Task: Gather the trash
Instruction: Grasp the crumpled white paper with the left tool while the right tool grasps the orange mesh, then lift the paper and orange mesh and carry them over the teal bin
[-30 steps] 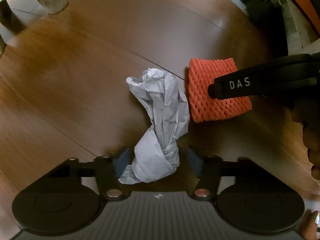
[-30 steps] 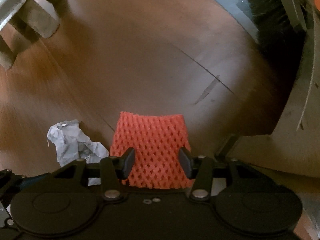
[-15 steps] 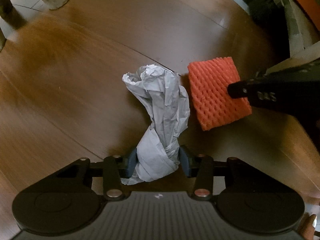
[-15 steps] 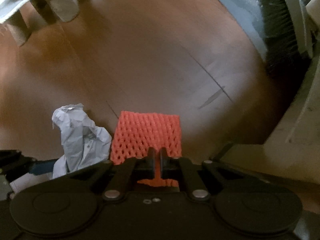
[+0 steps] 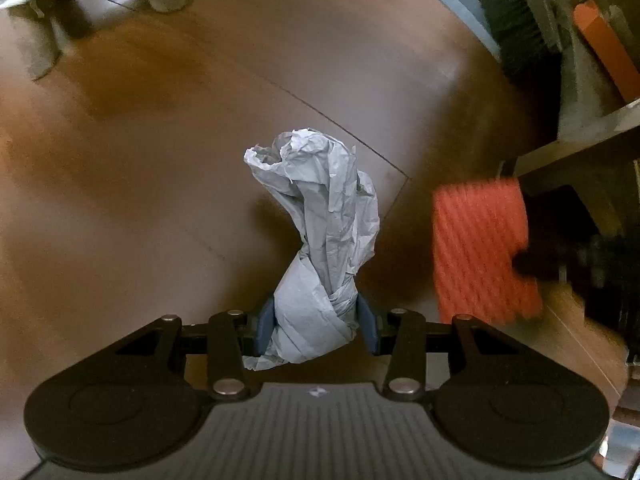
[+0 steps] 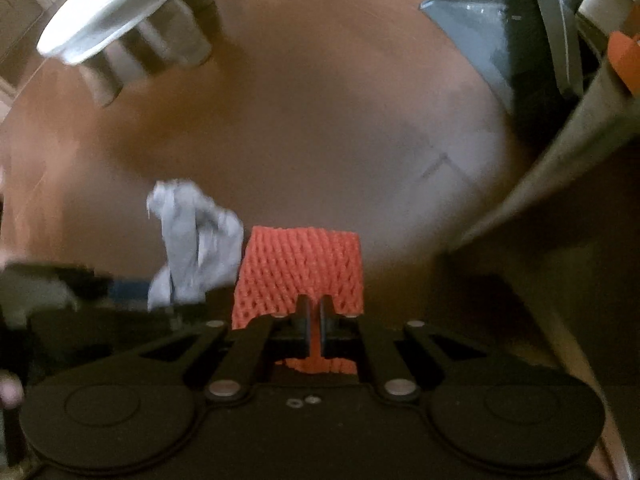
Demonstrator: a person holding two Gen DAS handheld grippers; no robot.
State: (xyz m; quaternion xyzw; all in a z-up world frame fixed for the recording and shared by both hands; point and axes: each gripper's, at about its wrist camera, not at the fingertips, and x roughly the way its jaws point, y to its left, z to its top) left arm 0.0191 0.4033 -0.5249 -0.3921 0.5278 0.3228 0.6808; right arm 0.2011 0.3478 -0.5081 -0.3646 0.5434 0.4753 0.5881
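My left gripper [image 5: 316,326] is shut on a crumpled grey paper wad [image 5: 320,232] and holds it up off the brown wooden floor [image 5: 160,200]. My right gripper [image 6: 315,320] is shut on an orange foam net sleeve [image 6: 304,264], also lifted. The orange sleeve shows blurred at the right of the left wrist view [image 5: 480,248]. The grey paper shows left of the sleeve in the right wrist view [image 6: 192,240].
A grey dustpan [image 6: 480,32] with a dark brush [image 5: 508,20] stands at the far right. A white stool [image 6: 116,12] with pale legs stands at the far left. A pale furniture edge [image 6: 560,152] runs along the right.
Both grippers closed on their pieces and lifted them off the floor. The view now reaches farther, showing the stool and dustpan.
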